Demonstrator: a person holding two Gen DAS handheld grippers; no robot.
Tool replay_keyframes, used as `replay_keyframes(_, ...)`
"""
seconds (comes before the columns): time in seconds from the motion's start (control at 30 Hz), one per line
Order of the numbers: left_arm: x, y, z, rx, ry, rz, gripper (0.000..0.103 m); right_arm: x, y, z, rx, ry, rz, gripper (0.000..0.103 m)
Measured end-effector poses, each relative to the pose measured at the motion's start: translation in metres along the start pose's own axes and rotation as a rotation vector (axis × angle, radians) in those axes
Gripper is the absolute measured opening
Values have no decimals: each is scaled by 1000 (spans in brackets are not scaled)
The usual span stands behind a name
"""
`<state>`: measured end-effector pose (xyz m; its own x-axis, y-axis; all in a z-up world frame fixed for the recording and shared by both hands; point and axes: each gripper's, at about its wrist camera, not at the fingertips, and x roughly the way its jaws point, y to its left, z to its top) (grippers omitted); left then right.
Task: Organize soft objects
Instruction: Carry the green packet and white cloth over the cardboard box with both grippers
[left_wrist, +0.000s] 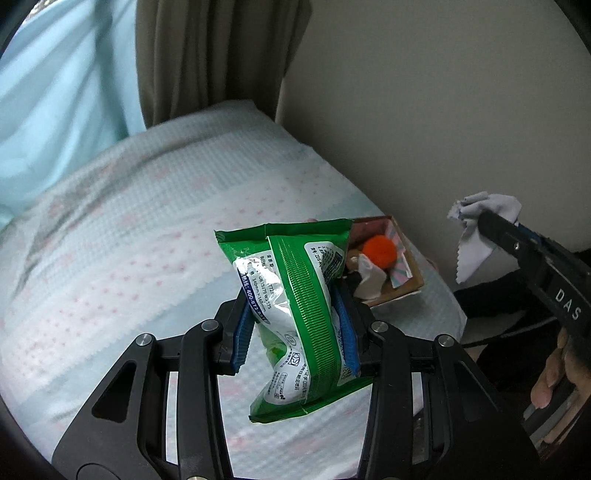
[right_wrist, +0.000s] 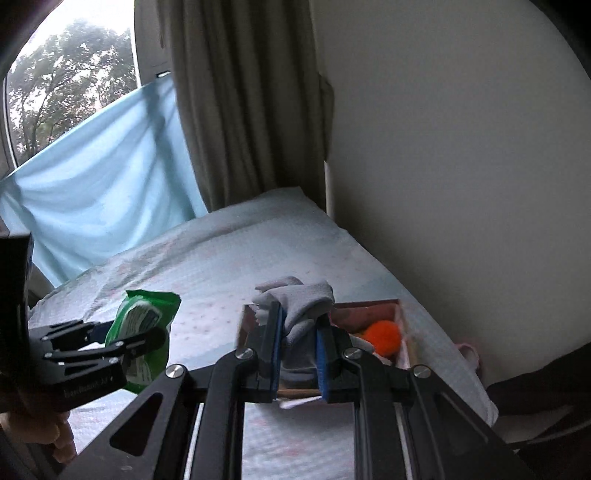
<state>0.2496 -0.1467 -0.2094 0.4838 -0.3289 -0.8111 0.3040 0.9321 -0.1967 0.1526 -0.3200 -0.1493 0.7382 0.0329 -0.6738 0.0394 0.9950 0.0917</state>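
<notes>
Left wrist: we are clamping a green pack (left_wrist: 295, 314) in our left tool (left_wrist: 295, 325). Our right tool (right_wrist: 298, 354) is gripping a grey cloth (right_wrist: 301, 306) above the box (right_wrist: 404, 332).

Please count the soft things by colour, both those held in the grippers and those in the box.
Green: 1, wipes pack in left gripper
Grey: 1, cloth in right gripper
Orange: 1, pompom in box
White: 1, cloth piece in box
Total: 4

Dim daylight, soft blur, fisheye edges
</notes>
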Motion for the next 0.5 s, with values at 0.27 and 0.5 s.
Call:
replay_keyframes(0.27, 83, -59, 11, 2, 89, 45, 36, 64, -65, 6, 30, 115, 55, 14)
replay_keyframes(0.5, 148, -83, 13, 5, 182, 87, 36, 128, -105, 3, 43, 244, 102, 14)
